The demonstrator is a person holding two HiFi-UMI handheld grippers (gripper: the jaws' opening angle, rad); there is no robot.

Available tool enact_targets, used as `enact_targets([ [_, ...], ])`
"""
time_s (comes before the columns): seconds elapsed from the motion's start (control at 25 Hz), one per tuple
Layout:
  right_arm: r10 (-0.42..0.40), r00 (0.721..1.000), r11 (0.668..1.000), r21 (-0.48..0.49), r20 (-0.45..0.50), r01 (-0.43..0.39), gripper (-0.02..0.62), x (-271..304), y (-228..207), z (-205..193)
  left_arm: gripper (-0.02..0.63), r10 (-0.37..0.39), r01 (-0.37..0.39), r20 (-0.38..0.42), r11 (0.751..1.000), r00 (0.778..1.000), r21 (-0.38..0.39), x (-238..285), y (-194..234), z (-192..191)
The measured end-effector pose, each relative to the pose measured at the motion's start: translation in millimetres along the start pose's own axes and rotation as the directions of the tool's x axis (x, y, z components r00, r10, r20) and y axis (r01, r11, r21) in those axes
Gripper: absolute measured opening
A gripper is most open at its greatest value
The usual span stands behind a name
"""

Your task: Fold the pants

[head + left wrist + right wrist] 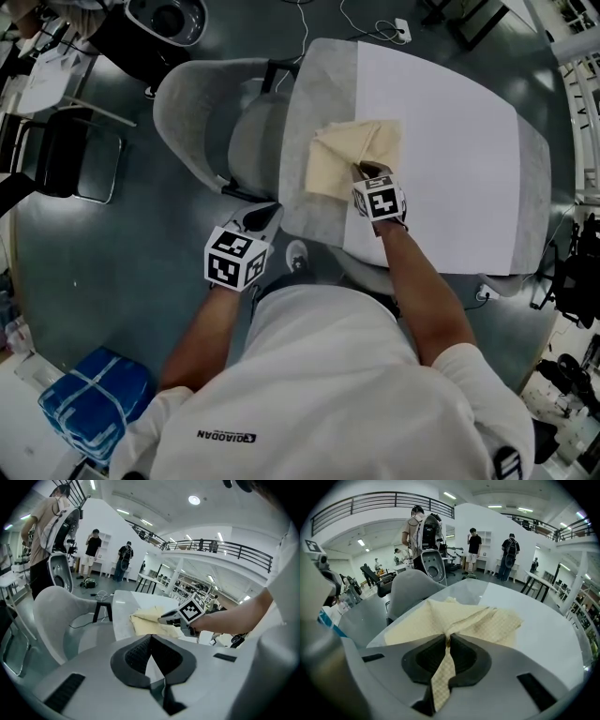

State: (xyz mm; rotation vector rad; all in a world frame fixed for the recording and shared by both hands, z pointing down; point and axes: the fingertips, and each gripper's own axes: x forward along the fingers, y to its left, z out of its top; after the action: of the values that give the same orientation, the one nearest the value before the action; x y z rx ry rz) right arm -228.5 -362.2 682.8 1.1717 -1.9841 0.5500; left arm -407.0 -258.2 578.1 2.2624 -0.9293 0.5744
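The pants (352, 156), a pale yellow cloth with a fine check, are seen lying bunched and partly folded on the tabletop (450, 141), close to its left edge and nearer to its near edge than to its far one. Part of the cloth rests on the grey band that runs along the left edge, and the rest lies on the white surface beside it.

The right tongs (361, 172) are set on the near edge of the pants, pointing steeply down. In the right gripper view the jaws of the right tongs (448, 639) are shown clamped on the pants (454, 613): a narrow strip of the checked cloth is pinched between the pads and runs back between them, while the rest of the cloth fans out ahead over the tabletop (543, 634).

The left tongs (267, 217) are held by the near left corner of the tabletop, apart from the pants. In the left gripper view the jaws of the left tongs (151, 637) are brought together at their tips, and no cloth is caught between them. Beyond them the pants (147, 619) and the right tongs (164, 618) are seen on the tabletop (123, 603).

A grey chair (199, 105) stands just beside the left edge of the tabletop. A blue bundle (94, 398) lies on the floor, well apart from the tabletop. Several people are seen standing in the hall behind.
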Motion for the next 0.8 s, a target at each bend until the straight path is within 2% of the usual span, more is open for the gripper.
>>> enact_targets([
  [0.24,-0.02,0.996,0.998,-0.053,0.083,0.025,0.037,-11,-8,48,0.026,-0.005,0.005,0.013,1.0,1.0,-0.004,0,3,2],
  [0.52,-0.018,0.992,0.993,-0.113,0.126,0.032,0.041,14,-20,111,0.026,0.03,-0.03,0.036,0.999,0.999,-0.024,-16,14,-1],
  [0.68,-0.001,0.989,0.994,-0.109,0.147,0.017,0.12,25,-25,137,0.026,0.074,-0.072,0.043,0.996,0.996,-0.048,-34,25,-7],
  [0.8,-0.017,0.985,0.993,-0.108,0.174,0.036,0.12,23,-29,152,0.026,0.1,-0.098,0.04,0.993,0.994,-0.061,-46,33,-15],
])
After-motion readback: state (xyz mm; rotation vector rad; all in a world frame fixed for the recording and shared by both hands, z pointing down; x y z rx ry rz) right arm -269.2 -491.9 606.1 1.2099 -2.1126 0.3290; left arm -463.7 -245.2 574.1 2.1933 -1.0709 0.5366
